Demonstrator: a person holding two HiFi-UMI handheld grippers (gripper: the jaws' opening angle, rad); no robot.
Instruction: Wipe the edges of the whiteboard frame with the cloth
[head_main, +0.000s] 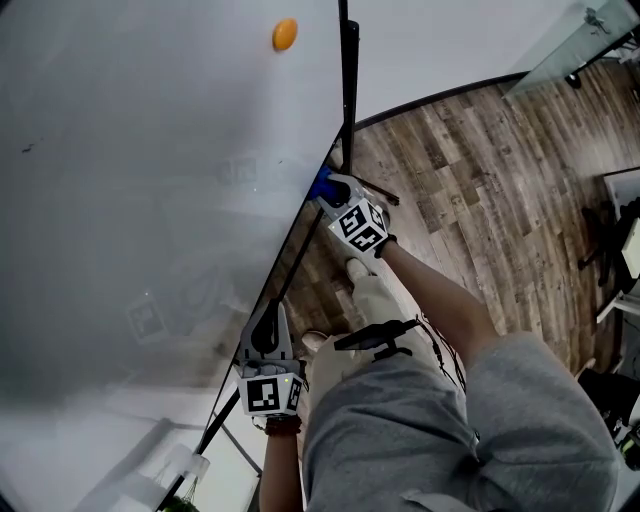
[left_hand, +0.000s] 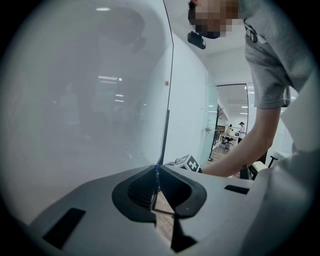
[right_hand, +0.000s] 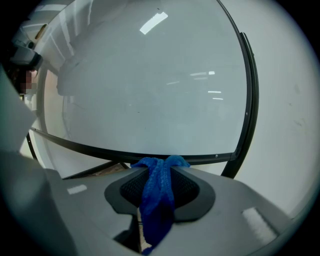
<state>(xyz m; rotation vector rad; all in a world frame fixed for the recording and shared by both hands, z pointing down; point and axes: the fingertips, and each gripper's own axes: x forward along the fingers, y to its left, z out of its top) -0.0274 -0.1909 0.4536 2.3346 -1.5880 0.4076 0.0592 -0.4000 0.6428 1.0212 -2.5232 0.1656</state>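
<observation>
The left gripper (head_main: 266, 336) is nearest the person, low on the frame (head_main: 347, 80) of a whiteboard, on the long dark edge that runs slantwise across the head view. In the left gripper view its 2 jaws are almost together, pinching that thin edge, which is seen end-on and runs straight away from the left gripper (left_hand: 156, 173). The grey marker cube (head_main: 270, 394) sits behind the jaws, at the person's wrist.

Further along the same edge, at the corner where it meets a second, upright side of the frame, is the right gripper (head_main: 330, 186). Its jaws are closed on a blue cloth (head_main: 321, 185). In the right gripper view the cloth (right_hand: 157, 192) is bunched between the 2 pads and hangs down out of the right gripper (right_hand: 159, 168); its top fold touches the dark frame (right_hand: 90, 145) just short of the corner. The right arm (head_main: 440, 295) reaches out from a grey sleeve to hold this tool. Its marker cube (left_hand: 189, 162) also shows in the left gripper view, beside the frame.

Inside the frame, the board (head_main: 150, 180) is pale and glossy, with faint reflections of ceiling lights. An orange magnet (head_main: 285, 34) is stuck to it near the far end of the upright side.

Outside the frame, beyond the right gripper, lies a wood-plank floor (head_main: 480, 170).
</observation>
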